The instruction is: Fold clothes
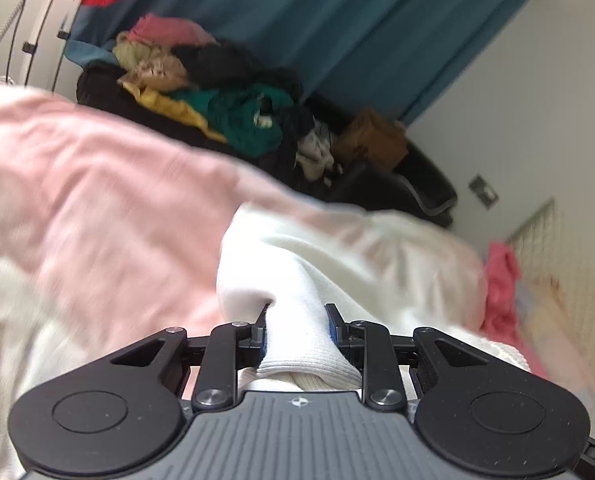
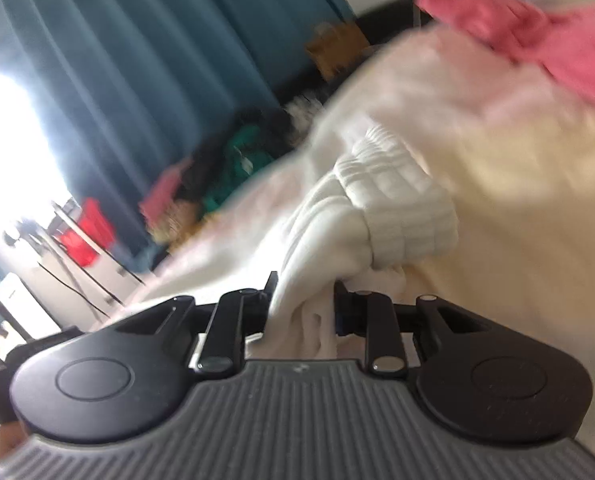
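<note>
White garment (image 1: 297, 340) sits right in both claws, running fwd over the pink bedding (image 1: 97, 184); my left gripper (image 1: 296, 320) pinches its ribbed hem, right gripper (image 2: 303, 296) pinches bunched cloth nr the cuff (image 2: 397, 200); neither nearer.

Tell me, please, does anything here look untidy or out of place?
Yes. A heap of unfolded clothes is piled loosely on the dark sofa, and a crumpled pink garment lies on the pale bedding. Both grippers, left and right, grip a white garment, bunched rather than flat.
</note>
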